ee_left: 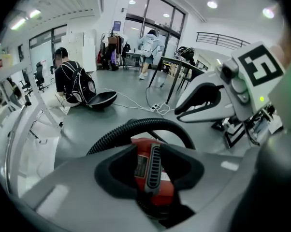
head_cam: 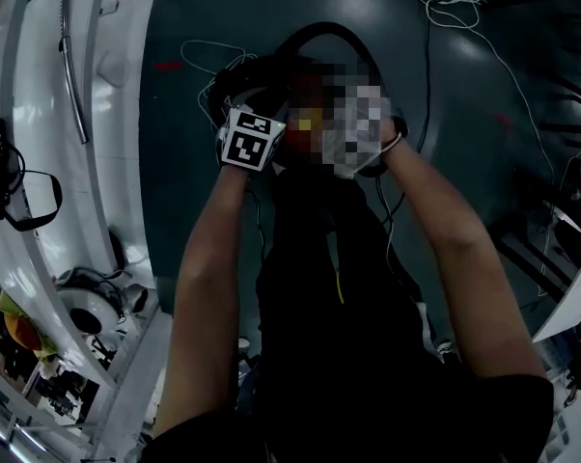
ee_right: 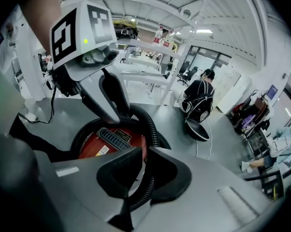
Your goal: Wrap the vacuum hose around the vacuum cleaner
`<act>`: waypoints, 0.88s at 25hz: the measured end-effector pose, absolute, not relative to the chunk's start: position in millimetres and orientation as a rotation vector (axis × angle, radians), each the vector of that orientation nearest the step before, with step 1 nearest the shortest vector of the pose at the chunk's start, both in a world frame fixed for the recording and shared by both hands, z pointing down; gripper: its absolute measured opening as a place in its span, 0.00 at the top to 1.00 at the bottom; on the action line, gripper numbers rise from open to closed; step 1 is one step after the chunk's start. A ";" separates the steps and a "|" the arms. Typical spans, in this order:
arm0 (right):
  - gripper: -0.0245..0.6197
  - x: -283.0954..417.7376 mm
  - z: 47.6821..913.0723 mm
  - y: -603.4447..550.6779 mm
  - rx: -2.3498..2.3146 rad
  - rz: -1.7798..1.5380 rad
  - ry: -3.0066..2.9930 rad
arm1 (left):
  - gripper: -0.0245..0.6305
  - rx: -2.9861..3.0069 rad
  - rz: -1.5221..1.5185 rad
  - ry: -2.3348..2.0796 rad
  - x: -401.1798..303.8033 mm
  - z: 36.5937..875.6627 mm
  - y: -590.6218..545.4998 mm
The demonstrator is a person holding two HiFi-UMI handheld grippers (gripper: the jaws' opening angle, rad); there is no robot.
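Circling the vacuum [ee_right: 92,146], the hose [ee_right: 152,129] runs down into the right claw [ee_right: 144,170], which grips it. The left claw [ee_left: 149,173] hangs open above the vacuum.

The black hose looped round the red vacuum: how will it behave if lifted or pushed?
The hose is ribbed and curves tightly round the vacuum cleaner, so it is probably flexible but springy, apt to uncoil if released. The ribs should give a fair grip. It looks slim beside the canister, so it is likely light for its length.
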State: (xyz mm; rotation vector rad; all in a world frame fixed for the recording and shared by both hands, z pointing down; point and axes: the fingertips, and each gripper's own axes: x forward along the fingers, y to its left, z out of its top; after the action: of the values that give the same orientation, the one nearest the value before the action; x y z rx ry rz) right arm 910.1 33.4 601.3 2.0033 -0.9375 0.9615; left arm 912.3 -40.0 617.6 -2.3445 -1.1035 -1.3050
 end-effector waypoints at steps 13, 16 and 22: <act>0.97 874.6 542.4 45.9 2.308 1.015 -0.903 | 0.84 -2.659 -1.382 -1.021 852.8 562.5 -13.4; 0.97 864.2 525.3 48.2 2.374 1.001 -0.904 | 0.86 -2.695 -1.367 -0.998 839.5 547.2 -9.7; 0.97 858.1 500.2 62.6 2.476 0.995 -0.846 | 0.90 -2.806 -1.313 -0.908 831.6 522.0 -2.5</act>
State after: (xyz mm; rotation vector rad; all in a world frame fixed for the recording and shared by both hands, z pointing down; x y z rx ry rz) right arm 858.1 62.6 500.2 2.4761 -0.8456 0.9945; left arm 831.6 -2.5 522.0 -2.8063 -0.9084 -1.3134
